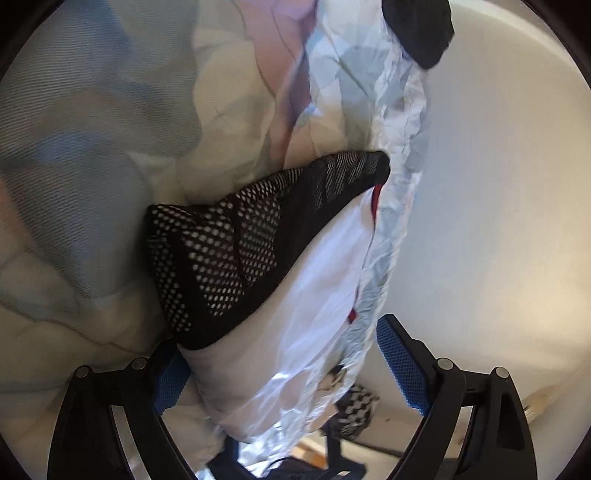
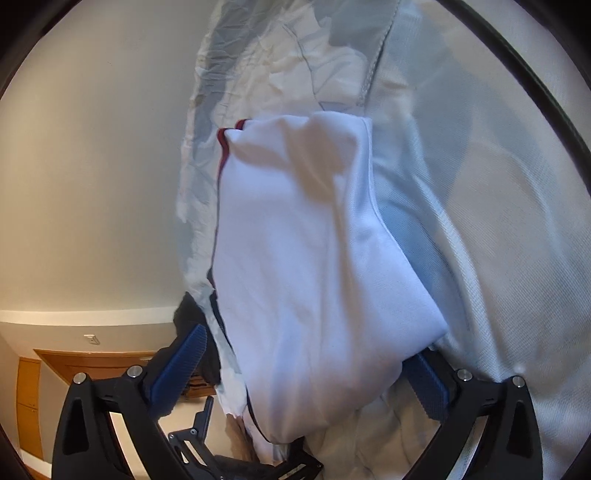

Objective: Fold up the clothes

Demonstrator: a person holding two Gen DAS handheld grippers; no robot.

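Note:
A white garment with a red trim and a black mesh panel lies folded over on the bedding. My left gripper stands open, its blue pads on either side of the garment's near end; the right pad is clear of the cloth. In the right wrist view the same white garment bulges between the blue pads of my right gripper. Its jaws stand wide and the left pad is apart from the cloth. The mesh panel is hidden in this view.
A pale patterned quilt lies under the garment, with a crinkled grey-white sheet edge beside it. A dark cloth sits at the top. A plain wall and wooden furniture lie beyond the bed.

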